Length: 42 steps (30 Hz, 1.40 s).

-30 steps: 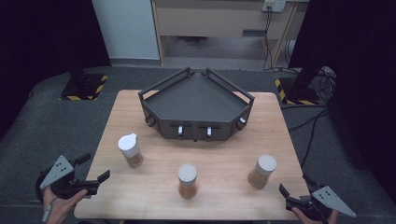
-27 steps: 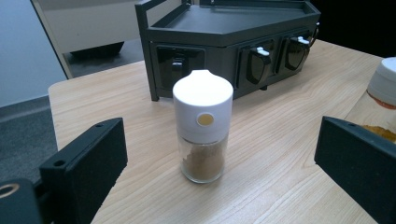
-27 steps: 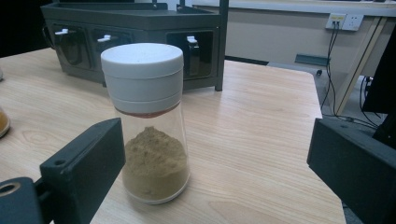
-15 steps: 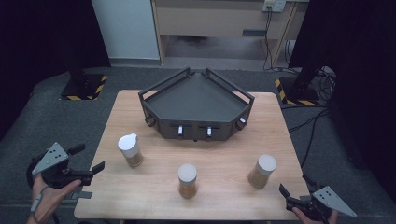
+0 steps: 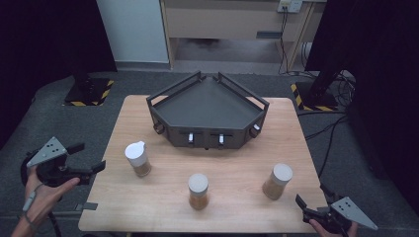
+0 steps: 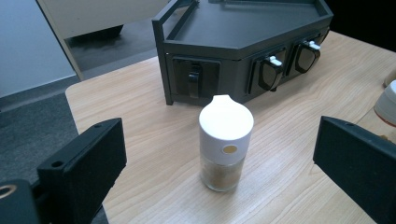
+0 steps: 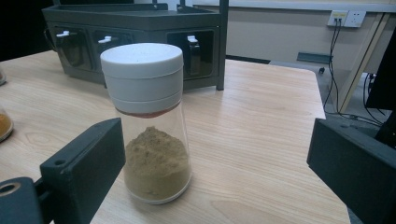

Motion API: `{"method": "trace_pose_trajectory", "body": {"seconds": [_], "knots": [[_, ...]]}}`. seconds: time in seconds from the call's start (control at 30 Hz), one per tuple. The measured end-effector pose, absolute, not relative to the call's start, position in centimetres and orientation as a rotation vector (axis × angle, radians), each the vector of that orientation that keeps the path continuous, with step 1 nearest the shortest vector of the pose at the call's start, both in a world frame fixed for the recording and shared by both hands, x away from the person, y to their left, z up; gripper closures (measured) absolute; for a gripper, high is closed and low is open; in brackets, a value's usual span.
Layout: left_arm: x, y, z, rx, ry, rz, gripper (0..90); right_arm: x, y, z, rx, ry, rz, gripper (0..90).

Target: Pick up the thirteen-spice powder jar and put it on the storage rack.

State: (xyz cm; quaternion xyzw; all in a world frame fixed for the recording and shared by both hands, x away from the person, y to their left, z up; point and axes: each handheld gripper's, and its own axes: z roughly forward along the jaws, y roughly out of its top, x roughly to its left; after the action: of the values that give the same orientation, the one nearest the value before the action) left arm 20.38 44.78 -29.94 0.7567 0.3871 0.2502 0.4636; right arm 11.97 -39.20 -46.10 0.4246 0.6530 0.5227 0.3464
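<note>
Right now my largest landmark is the wooden table [image 5: 247,163], and on its far half, toward twelve o'clock, sits the dark angular tray rack [image 5: 207,106], nothing standing in it. Three spice jars stand upright in a loose row on the near half, well apart from one another: the spouted jar [image 5: 137,158] at about nine o'clock from the table's middle, the centre jar [image 5: 198,190] at six, and the flat-capped jar [image 5: 276,180] at about four. My left gripper [image 5: 85,159] hangs off the table's nine o'clock edge, jaws spread wide and holding nothing; in the left gripper view the spouted jar [image 6: 225,142] stands framed between them but out ahead, not yet touched. My right gripper [image 5: 309,201] waits off the five o'clock corner, jaws equally wide and empty, with the flat-capped jar [image 7: 148,122] standing close ahead between them, about a third full of brown powder. I judge the risks to be these: both jars are tall and narrow-footed, so one jaw arriving first could tip either over. Closing on a smooth white cap rather than the glass body could let a jar slip.
</note>
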Motion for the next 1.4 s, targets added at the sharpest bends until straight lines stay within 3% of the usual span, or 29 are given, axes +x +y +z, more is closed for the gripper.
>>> {"method": "trace_pose_trajectory", "body": {"seconds": [0.73,1.4], "knots": [[25.6,41.1,-28.2,2.012,0.978,0.521,1.9,11.9,-39.3,-46.2,1.108,1.686,1.362,5.1],[29.1,38.7,-29.5,2.081,1.024,0.453,2.3,12.0,-39.4,-46.2,1.112,1.685,1.365,5.4]]}}
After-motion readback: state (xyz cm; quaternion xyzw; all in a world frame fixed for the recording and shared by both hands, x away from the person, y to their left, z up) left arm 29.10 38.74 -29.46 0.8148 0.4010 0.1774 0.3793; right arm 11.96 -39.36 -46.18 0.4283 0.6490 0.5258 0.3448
